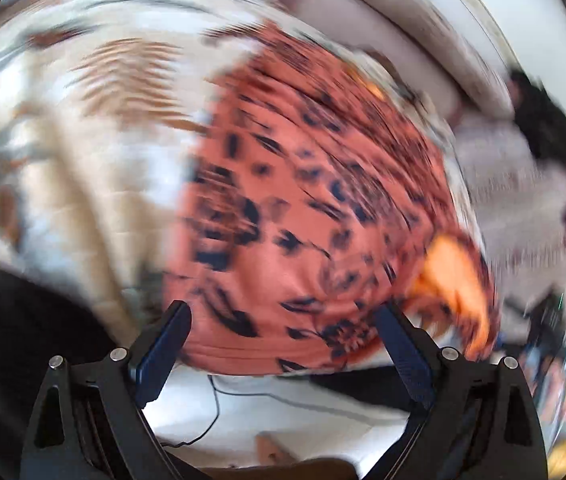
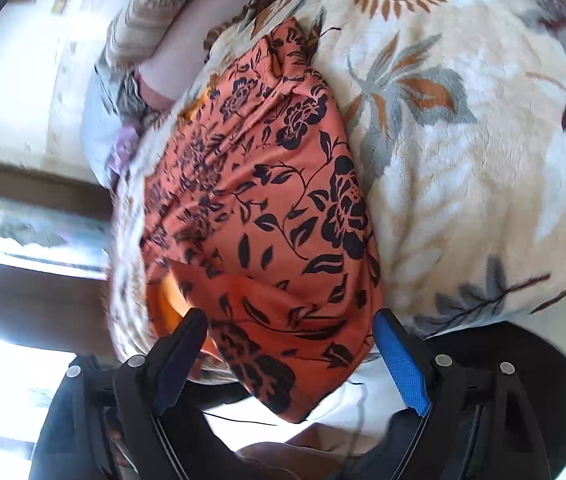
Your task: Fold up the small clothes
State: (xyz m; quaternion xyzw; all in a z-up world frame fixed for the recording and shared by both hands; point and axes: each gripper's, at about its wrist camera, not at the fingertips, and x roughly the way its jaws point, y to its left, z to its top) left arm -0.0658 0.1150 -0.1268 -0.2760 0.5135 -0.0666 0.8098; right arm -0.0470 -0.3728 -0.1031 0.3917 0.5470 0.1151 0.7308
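An orange garment with a black flower print [image 1: 303,200] lies crumpled on a cream blanket with a leaf pattern [image 1: 83,120]; the left wrist view is smeared by motion. A plain orange inner side [image 1: 455,276] shows at its right edge. My left gripper [image 1: 283,314] is open above the garment's near hem, with nothing between its pads. In the right wrist view the same garment [image 2: 275,220] hangs partly over the blanket's [image 2: 463,140] near edge. My right gripper [image 2: 289,316] is open over that end, its fingers apart from the cloth.
A striped pillow [image 2: 155,4] lies at the far end of the bed by a pale wall. Dark clothes [image 1: 543,128] are piled at the right on a grey cover. A thin black cable [image 1: 215,400] runs over white fabric below the bed edge.
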